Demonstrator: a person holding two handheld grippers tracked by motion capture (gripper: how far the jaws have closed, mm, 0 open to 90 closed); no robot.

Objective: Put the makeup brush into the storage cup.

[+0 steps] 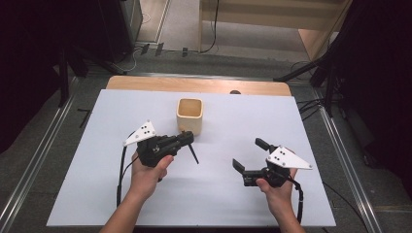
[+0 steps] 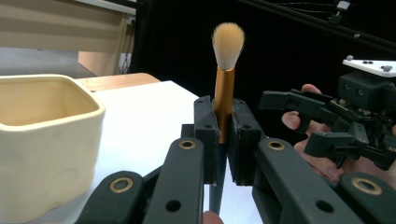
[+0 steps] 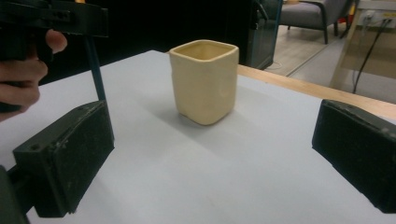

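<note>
Risk I see: left gripper pinches the brush just beside the cup, right gripper spread empty; a tilted insertion could tip the cup.

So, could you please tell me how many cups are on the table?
1. The cream cup stands upright on the white table, near its far middle, just beyond the left gripper.

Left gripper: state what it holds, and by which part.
The left gripper is shut on a makeup brush with pale bristles, clamped at the lower end of its copper-coloured metal ferrule, where the dark handle begins.
</note>
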